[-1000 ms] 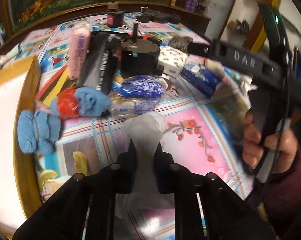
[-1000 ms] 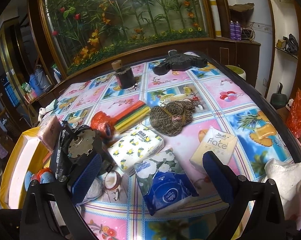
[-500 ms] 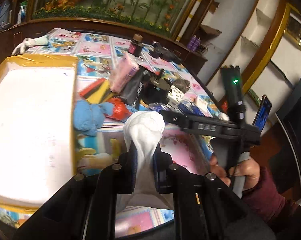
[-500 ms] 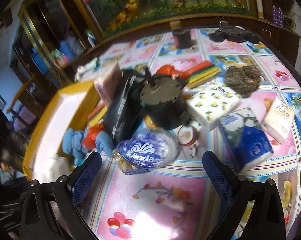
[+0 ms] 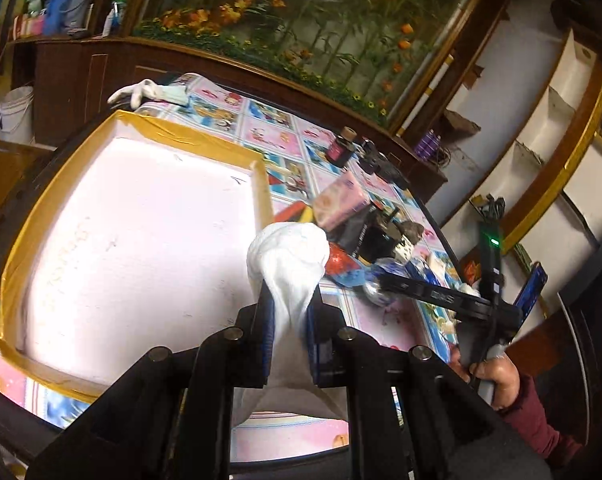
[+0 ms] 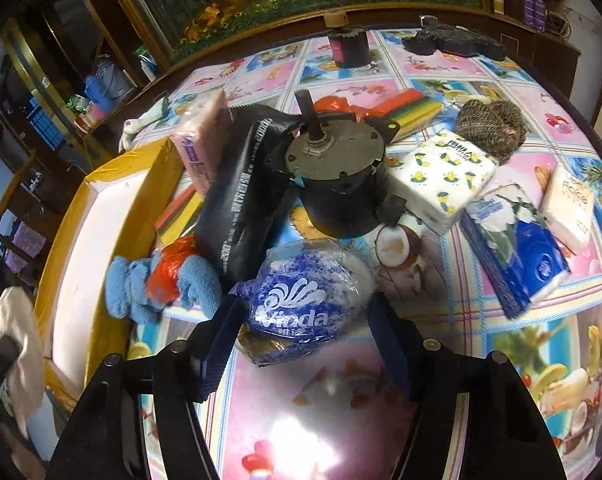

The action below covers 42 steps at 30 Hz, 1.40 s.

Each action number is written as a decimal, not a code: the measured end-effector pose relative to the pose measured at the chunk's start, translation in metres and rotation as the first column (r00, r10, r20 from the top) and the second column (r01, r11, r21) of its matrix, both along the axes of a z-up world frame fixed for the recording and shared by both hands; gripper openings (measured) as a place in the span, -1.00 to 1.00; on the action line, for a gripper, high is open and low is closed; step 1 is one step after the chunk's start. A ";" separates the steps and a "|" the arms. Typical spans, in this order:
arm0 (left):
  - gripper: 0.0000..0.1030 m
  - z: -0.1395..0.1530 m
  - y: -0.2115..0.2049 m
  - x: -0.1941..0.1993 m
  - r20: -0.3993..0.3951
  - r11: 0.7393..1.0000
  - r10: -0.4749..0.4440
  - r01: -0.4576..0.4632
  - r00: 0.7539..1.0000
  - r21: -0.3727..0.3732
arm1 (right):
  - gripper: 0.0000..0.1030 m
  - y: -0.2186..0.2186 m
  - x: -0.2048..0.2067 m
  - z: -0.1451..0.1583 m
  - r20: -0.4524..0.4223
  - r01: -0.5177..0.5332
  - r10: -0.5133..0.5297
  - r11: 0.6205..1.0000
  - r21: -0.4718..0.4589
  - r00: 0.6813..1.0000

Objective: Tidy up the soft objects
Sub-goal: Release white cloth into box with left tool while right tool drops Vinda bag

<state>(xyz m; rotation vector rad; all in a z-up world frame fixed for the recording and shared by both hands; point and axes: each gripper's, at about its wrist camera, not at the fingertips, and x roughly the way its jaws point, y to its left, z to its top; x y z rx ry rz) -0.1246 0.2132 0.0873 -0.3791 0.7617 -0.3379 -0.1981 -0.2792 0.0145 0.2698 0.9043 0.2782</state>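
My left gripper (image 5: 288,300) is shut on a white cloth (image 5: 289,256) and holds it in the air over the right side of the white tray with a yellow taped rim (image 5: 189,136). The cloth also shows at the far left of the right wrist view (image 6: 15,332). My right gripper (image 6: 305,324) is open, its jaws on either side of a blue Vinda tissue pack (image 6: 305,300) that lies on the table. A blue cloth (image 6: 129,288) with a red bag (image 6: 169,268) on it lies by the tray's rim (image 6: 101,172).
Behind the Vinda pack stand a black motor (image 6: 337,180), a black pouch (image 6: 241,196) and a pink tissue pack (image 6: 205,140). To the right lie white, blue and cream tissue packs (image 6: 513,240) and a brown mesh pouch (image 6: 493,124). A white glove (image 5: 137,92) lies at the table's far edge.
My left gripper has lifted the white cloth and swung left, from over the table to over the tray. My right gripper has moved left and down onto the Vinda pack.
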 end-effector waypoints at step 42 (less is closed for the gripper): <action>-0.03 -0.006 0.025 0.073 -0.057 0.993 0.117 -0.118 0.991 -0.018 | 0.72 0.104 0.056 0.032 0.105 -0.240 0.244 0.969 -0.054 0.964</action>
